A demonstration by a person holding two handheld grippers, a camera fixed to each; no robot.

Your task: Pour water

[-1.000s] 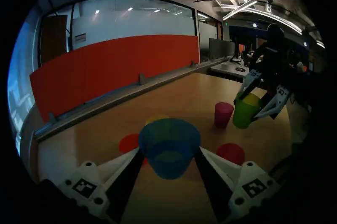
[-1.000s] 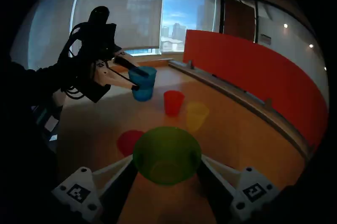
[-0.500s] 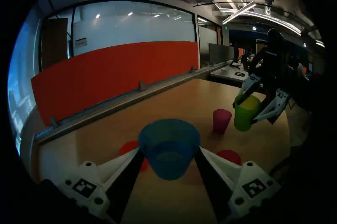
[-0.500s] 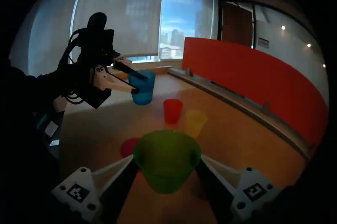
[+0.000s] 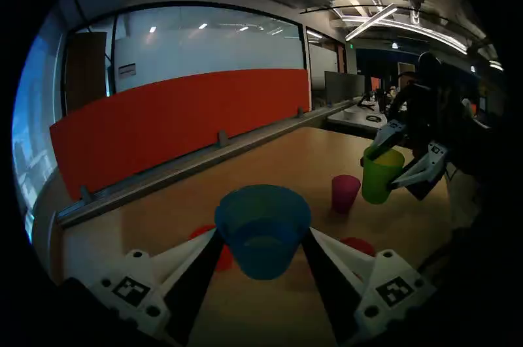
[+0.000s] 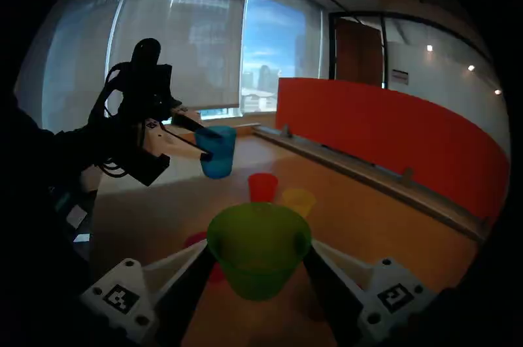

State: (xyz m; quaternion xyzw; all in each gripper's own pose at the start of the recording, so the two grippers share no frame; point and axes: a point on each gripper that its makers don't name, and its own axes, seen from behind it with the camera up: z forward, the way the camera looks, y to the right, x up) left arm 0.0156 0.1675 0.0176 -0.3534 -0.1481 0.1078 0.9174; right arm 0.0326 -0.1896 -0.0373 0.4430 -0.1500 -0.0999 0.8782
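— What do we have, biggest things first?

— A broad wooden worktop (image 5: 281,151), smooth and faintly glossy, with a long orange partition (image 5: 183,112) along its far edge. Over it we hold two tapered plastic cups, both clear of the surface.

— Who holds which?

— Our left gripper (image 5: 263,234) has its fingers (image 5: 189,268) pinching the blue cup (image 5: 263,216) by the sides, just under the rim. Our right gripper (image 6: 258,257) has its fingers (image 6: 340,268) pinching the green cup (image 6: 258,246) the same way. The two cups are well apart, each upright.

— Any water?

— The lower part of the blue cup looks darker, which may be water. We cannot tell for sure.

— How will they handle?

— We judge them light, thin-walled and a little flexible, so a hard squeeze could bow the wall. The translucent plastic looks slick, and the taper lets a cup slide down between the fingers. A hold high on the wall, below the rim, suits the tilt and leaves the lip free for pouring.

— And the small things?

— A red cup (image 6: 263,186) and a yellow cup (image 6: 299,201) stand side by side on the worktop between us. Nearer lies a flat red disc (image 5: 357,244).
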